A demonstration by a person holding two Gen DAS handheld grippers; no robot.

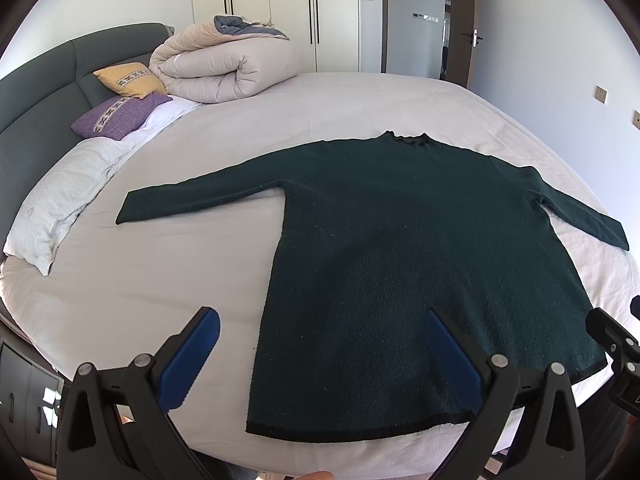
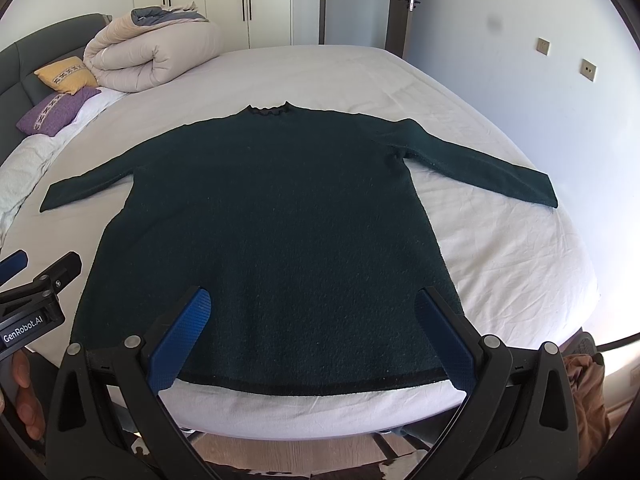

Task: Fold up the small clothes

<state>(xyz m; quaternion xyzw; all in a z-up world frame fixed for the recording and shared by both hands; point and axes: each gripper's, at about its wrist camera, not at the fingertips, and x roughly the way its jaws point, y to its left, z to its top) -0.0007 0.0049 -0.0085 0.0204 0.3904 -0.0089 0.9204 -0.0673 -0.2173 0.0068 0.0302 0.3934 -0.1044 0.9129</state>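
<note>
As you look from left to right, you have two small cushions, one yellow (image 1: 130, 79) and one purple (image 1: 118, 115), by the grey headboard (image 1: 38, 92), then one rolled beige duvet (image 1: 224, 66). Your left gripper (image 1: 324, 354) hangs wide open and empty over the hem of the one dark green knitted sweater (image 1: 400, 240), spread flat on the white bed sheet (image 1: 160, 280), both sleeves out. Your right gripper (image 2: 314, 330) is equally wide open, holding nothing.
</note>
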